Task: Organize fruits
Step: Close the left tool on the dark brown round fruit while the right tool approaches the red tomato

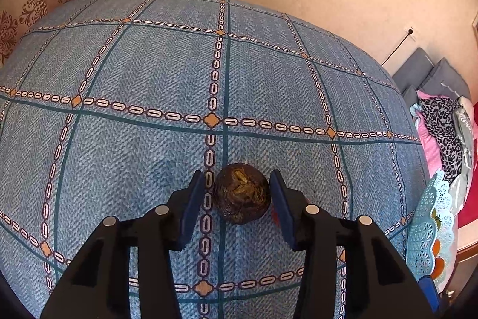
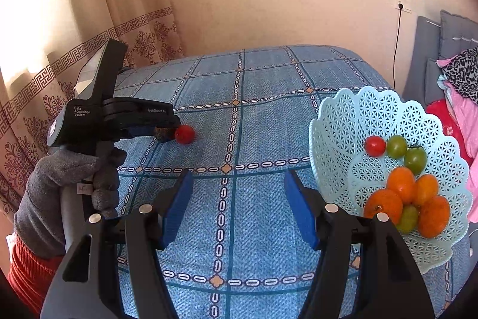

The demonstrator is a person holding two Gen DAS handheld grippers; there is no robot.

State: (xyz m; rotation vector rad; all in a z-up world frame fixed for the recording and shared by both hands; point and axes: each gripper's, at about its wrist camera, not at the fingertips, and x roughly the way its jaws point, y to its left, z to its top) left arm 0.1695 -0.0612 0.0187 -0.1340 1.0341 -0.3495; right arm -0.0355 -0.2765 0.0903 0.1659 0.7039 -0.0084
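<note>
The left gripper point(image 1: 237, 193) straddles a dark fruit point(image 1: 242, 193) on the blue cloth point(image 1: 149, 139), towards the cloth's left edge, jaws narrow but with a sliver of gap on each side (nothing gripped yet). A red tomato point(image 2: 184, 134) lies just beside it. Best to centre, squeeze gently, then lift straight. The right gripper point(image 2: 237, 208) hovers half-open and empty near the basket point(image 2: 334, 139) at the right edge.

Patterned curtain point(image 2: 143, 44), wall socket point(image 2: 401, 5) with black cord point(image 2: 396, 50), grey cushions point(image 1: 433, 73), leopard-print cloth point(image 1: 442, 121).
</note>
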